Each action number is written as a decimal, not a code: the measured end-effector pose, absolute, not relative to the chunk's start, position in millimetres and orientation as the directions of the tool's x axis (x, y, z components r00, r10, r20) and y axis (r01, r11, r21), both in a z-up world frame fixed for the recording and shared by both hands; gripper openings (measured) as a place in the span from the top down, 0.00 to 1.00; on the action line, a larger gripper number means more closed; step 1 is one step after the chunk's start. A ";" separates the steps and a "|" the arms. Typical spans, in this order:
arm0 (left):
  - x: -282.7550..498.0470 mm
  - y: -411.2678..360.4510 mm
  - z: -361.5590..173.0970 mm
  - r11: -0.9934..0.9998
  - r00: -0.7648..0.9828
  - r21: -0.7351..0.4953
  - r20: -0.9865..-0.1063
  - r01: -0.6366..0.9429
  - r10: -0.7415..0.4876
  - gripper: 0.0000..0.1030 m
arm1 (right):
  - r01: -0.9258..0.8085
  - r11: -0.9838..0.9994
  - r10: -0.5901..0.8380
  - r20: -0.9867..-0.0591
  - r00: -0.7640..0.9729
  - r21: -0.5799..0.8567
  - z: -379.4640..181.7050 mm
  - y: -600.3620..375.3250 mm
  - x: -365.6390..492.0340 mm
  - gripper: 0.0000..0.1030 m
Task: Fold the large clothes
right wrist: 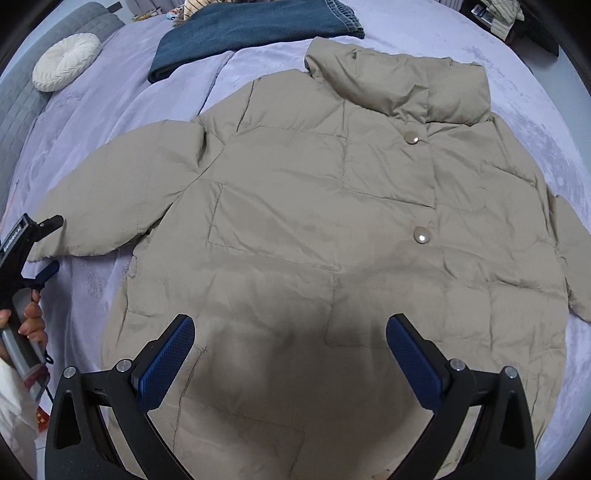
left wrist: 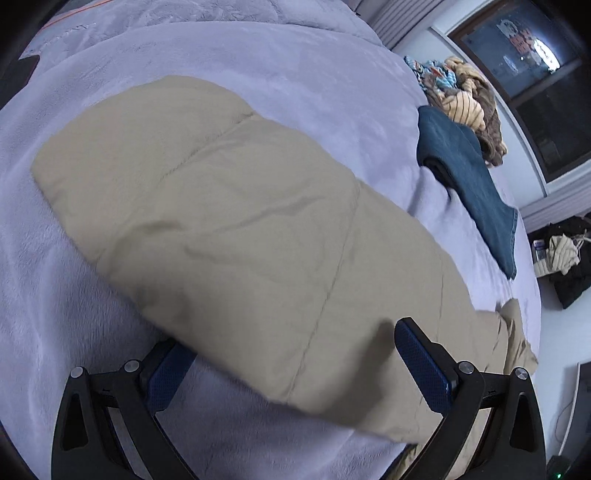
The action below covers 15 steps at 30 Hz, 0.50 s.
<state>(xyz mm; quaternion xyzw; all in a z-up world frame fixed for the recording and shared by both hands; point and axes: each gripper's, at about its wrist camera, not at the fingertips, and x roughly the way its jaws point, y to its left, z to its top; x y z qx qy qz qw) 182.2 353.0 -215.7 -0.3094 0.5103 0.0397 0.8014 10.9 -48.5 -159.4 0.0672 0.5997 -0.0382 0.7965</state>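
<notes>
The right tool (right wrist: pixel 290 354) hangs with its jaws spread wide, empty, above the lower front of the beige puffer jacket (right wrist: pixel 317 229), which lies flat and buttoned on the lilac bed cover (right wrist: pixel 524 96), collar away from it. The left tool (left wrist: pixel 291 365) is likewise released, straddling the jacket's sleeve (left wrist: pixel 229 229). Folded jeans (right wrist: pixel 251 26) lie beyond the collar.

Lilac bed (right wrist: pixel 122 110) carries jacket (right wrist: pixel 332 221), jeans (right wrist: pixel 251 26), cushion (right wrist: pixel 66 61).
</notes>
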 end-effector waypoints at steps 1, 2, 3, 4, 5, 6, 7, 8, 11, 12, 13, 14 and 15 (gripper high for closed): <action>188.7 356.0 -214.3 0.802 0.495 -0.462 -0.833 -0.379 -0.246 0.00 | 0.143 0.987 0.025 -0.958 0.286 0.069 -160.7 -48.2 13.2 0.00; 196.3 357.7 -212.6 0.805 0.515 -0.459 -0.825 -0.375 -0.231 0.00 | 0.144 0.987 0.027 -0.955 0.296 0.073 -161.4 -47.8 15.5 0.00; 203.7 358.7 -211.5 0.813 0.528 -0.449 -0.822 -0.372 -0.212 0.00 | 0.143 0.987 0.028 -0.952 0.306 0.075 -162.0 -47.2 18.2 0.00; 210.5 358.2 -211.3 0.824 0.536 -0.425 -0.824 -0.375 -0.182 0.00 | 0.141 0.987 0.029 -0.949 0.314 0.077 -162.3 -46.9 21.1 0.00; 218.7 358.3 -212.1 0.835 0.542 -0.400 -0.827 -0.378 -0.151 0.05 | 0.138 0.987 0.032 -0.947 0.321 0.080 -162.9 -45.8 25.1 0.00; 225.4 357.4 -213.8 0.846 0.541 -0.370 -0.832 -0.384 -0.119 0.25 | 0.134 0.988 0.035 -0.944 0.329 0.083 -163.3 -44.6 28.7 0.00; 231.1 357.8 -216.3 0.858 0.536 -0.344 -0.839 -0.382 -0.098 0.41 | 0.128 0.988 0.038 -0.939 0.342 0.086 -162.8 -43.0 32.6 0.00; 236.9 358.7 -218.9 0.864 0.533 -0.345 -0.839 -0.367 -0.109 0.71 | 0.123 0.988 0.039 -0.932 0.359 0.089 -161.0 -41.2 36.9 0.00; 239.0 363.9 -209.2 0.857 0.564 -0.403 -0.808 -0.321 -0.169 0.90 | 0.110 0.988 0.054 -0.908 0.416 0.109 -155.1 -33.8 51.1 0.00; 237.2 363.4 -199.2 0.872 0.582 -0.384 -0.799 -0.304 -0.149 0.90 | 0.107 0.987 0.061 -0.901 0.429 0.118 -153.5 -31.5 56.7 0.00; 235.0 362.4 -189.2 0.883 0.597 -0.371 -0.791 -0.288 -0.137 0.90 | 0.107 0.986 0.071 -0.894 0.443 0.131 -151.5 -28.8 62.2 0.00; 232.4 361.6 -180.0 0.888 0.610 -0.369 -0.781 -0.274 -0.137 0.90 | 0.108 0.982 0.088 -0.883 0.460 0.154 -150.1 -25.4 69.0 0.00; 228.5 360.4 -169.8 0.893 0.624 -0.370 -0.769 -0.257 -0.139 0.90 | 0.111 0.978 0.105 -0.874 0.474 0.178 -149.3 -22.7 74.1 0.01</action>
